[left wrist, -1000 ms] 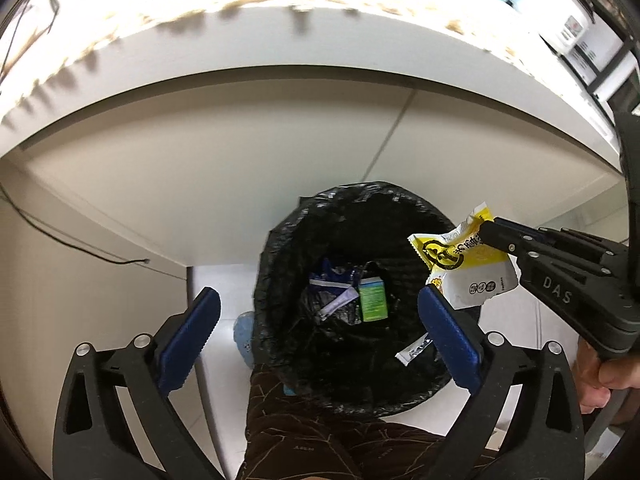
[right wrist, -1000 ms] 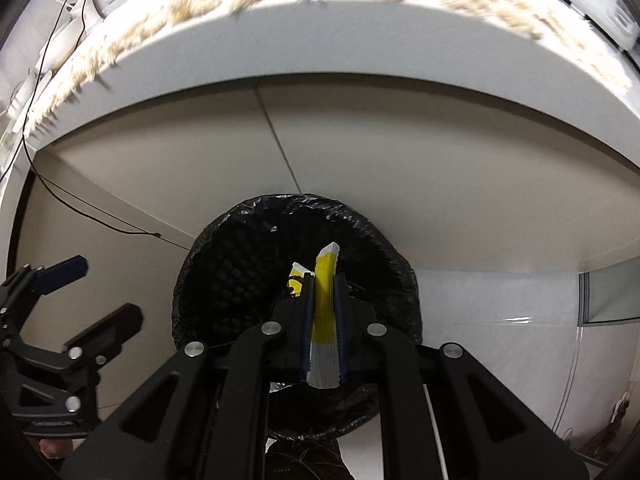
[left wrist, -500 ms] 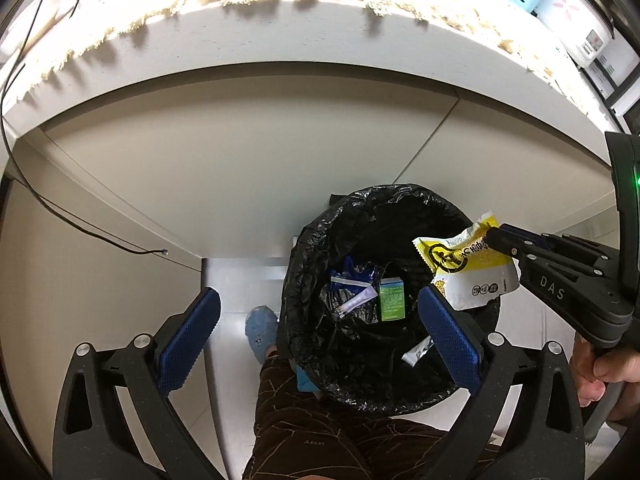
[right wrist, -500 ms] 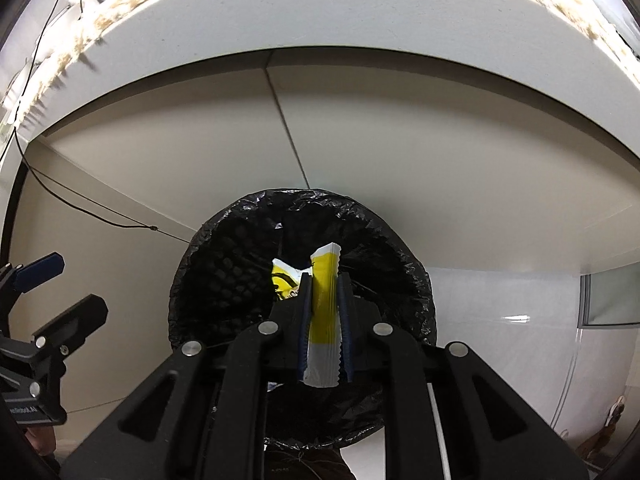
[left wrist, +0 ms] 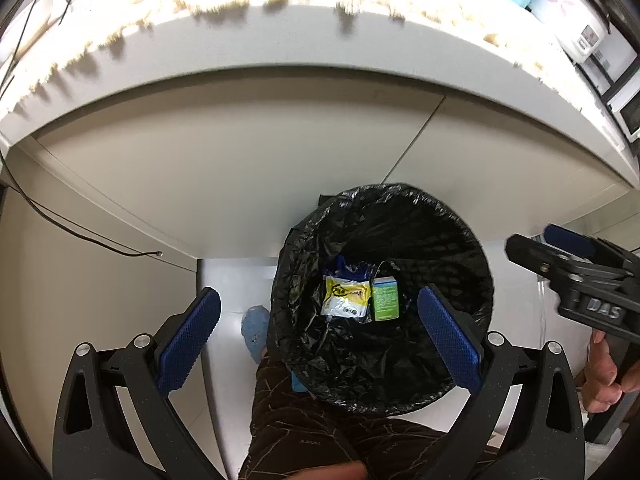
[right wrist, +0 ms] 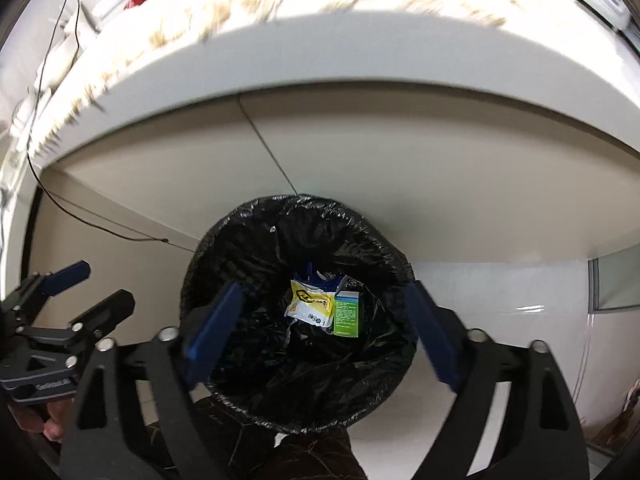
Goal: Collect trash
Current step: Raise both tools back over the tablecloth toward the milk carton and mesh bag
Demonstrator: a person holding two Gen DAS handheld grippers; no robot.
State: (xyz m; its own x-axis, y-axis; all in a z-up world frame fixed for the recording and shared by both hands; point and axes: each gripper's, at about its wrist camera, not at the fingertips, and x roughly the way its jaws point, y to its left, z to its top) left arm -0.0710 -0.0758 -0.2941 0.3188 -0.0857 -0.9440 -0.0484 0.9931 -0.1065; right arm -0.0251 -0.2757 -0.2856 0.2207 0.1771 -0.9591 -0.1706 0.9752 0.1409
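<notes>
Released a moment ago, the yellow wrapper (right wrist: 311,307) has dropped from the right gripper (right wrist: 320,328), whose jaws are opening with nothing between them; the left gripper (left wrist: 320,344) hangs wide and empty too. It lies in the bin (right wrist: 224,264) beside a green carton (right wrist: 347,316) — drop done. Best next: lift both grippers straight up clear of the liner rim, then turn to the table (right wrist: 320,40) beyond.

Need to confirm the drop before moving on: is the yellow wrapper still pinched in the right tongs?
No, the yellow wrapper lies at the bottom of the bin beside a green carton, and nothing sits between the opening right tongs.
</notes>
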